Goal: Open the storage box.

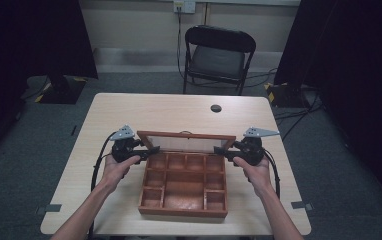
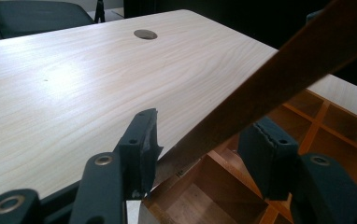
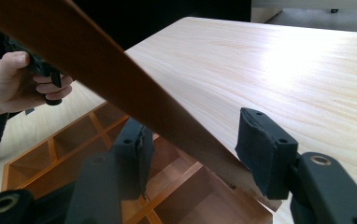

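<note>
A wooden box point(image 1: 183, 211) with several open compartments sits on the table, nearer the front edge. Its glass-panelled lid point(image 1: 186, 143) is raised at a slant over the back row. My left gripper point(image 1: 153, 150) is at the lid's left end and my right gripper point(image 1: 218, 150) at its right end. In the left gripper view the lid's frame point(image 2: 279, 70) runs slantwise between the jaws of the left gripper point(image 2: 200, 135), with both pads against it. In the right gripper view the frame point(image 3: 120, 88) likewise crosses the right gripper point(image 3: 195, 140), held between its pads.
The pale wooden table point(image 1: 129, 115) has a round cable hole point(image 1: 216, 108) near its far edge. A black chair point(image 1: 218, 55) stands behind the table. Across the box, the person's other hand point(image 3: 13, 79) grips its tool.
</note>
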`<state>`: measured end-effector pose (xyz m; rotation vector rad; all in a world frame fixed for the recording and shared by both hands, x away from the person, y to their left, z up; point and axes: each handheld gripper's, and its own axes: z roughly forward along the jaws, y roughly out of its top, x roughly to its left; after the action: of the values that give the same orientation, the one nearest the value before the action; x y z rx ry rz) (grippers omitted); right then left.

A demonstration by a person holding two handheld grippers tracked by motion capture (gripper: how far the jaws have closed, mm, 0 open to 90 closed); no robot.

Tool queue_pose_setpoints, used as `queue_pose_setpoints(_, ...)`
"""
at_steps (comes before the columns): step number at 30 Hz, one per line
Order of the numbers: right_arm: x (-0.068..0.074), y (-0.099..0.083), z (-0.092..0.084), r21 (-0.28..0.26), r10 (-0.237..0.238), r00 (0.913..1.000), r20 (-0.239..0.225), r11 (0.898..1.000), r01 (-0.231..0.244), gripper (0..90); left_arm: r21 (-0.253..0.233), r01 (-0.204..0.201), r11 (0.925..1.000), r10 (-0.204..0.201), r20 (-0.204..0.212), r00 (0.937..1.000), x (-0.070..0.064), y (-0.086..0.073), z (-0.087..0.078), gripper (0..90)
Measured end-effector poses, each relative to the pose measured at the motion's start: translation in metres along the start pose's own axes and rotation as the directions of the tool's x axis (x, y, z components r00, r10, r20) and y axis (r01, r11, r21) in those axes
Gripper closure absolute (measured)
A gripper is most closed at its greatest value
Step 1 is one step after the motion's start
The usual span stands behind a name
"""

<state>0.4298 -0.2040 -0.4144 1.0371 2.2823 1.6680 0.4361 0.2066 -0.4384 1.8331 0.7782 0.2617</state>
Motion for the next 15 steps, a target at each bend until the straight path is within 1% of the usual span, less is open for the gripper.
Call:
queue_pose_setpoints(2, -0.001, 0.000, 0.002, -0.001, 0.005, 1.0000, 0.001, 1.000, -0.005, 46.1, 0.002, 0.002, 1.0000, -0.002, 0.000, 1.0000, 0.002, -0.001, 0.001, 48.4)
queue_pose_setpoints(4, -0.003, -0.001, 0.005, 0.001, 0.007, 1.0000, 0.005, 1.000, -0.007, 46.1, 0.004, 0.015, 0.9999, -0.015, 0.002, 0.9999, 0.003, -0.001, 0.001, 48.5)
queue_pose_setpoints(5, -0.004, -0.001, 0.006, 0.002, 0.008, 0.9999, 0.007, 1.000, -0.008, 46.1, 0.006, 0.016, 0.9999, -0.016, 0.002, 0.9999, 0.003, -0.001, 0.001, 48.7)
queue_pose_setpoints(8, -0.006, -0.002, 0.009, 0.004, 0.009, 1.0000, 0.003, 1.000, -0.009, 46.1, -0.005, 0.024, 0.9997, -0.024, -0.003, 0.9997, 0.004, -0.002, 0.002, 48.8)
queue_pose_setpoints(15, -0.009, -0.002, 0.011, -0.002, 0.009, 1.0000, -0.003, 1.000, -0.009, 46.0, -0.002, 0.027, 0.9996, -0.027, 0.004, 0.9996, 0.004, -0.002, 0.001, 50.1)
